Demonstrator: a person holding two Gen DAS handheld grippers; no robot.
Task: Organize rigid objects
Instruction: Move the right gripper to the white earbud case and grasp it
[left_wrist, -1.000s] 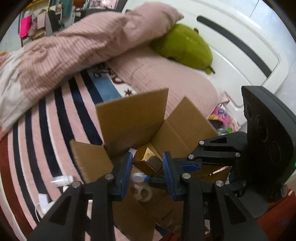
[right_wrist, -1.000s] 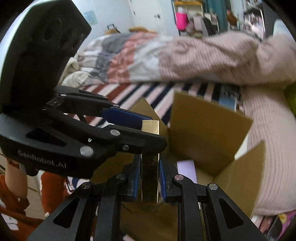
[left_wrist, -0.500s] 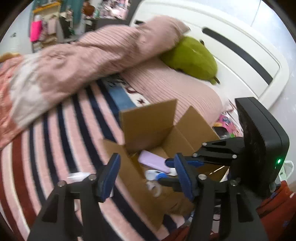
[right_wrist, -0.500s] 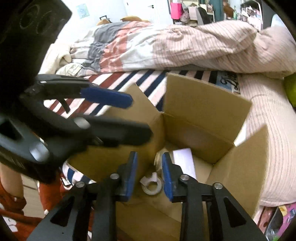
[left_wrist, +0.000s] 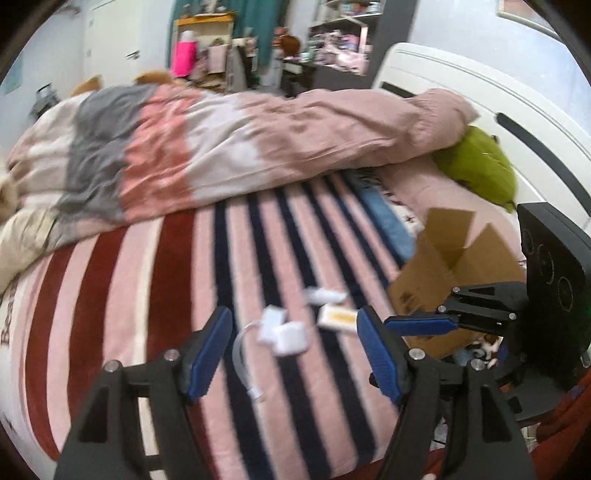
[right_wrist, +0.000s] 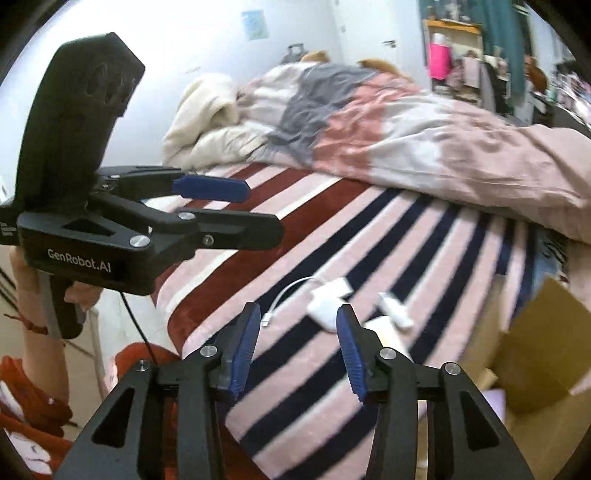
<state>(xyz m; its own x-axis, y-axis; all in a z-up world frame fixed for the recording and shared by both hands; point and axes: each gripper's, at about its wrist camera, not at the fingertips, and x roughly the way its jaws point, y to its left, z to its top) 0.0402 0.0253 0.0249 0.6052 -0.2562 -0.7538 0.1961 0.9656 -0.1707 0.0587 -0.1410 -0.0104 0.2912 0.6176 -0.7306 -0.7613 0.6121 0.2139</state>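
1. Your left gripper has its jaws spread wide and holds nothing; it hangs above the striped blanket on the bed.
2. Your right gripper also has its jaws spread apart and empty, pointing over the near edge of the same blanket.
3. In the left wrist view, a white adapter lies on the blanket between the two blue pads, with its white cable curling toward the near side.
4. Just right of the adapter lies a small flat box with a yellow label, close to the right pad.
5. A little farther away sits a small white oblong item; it is too blurred to name.
6. In the right wrist view these same things lie just past the fingertips: the adapter, its cable, the oblong item, and the flat box partly behind the right pad.
7. The cardboard box stands open at the right of the bed, flaps up, right of the loose items and apart from them.
8. In the left wrist view your right gripper reaches in beside the cardboard box.
9. Beyond lies a rumpled duvet across the far side of the bed, with a green plush at the white headboard.
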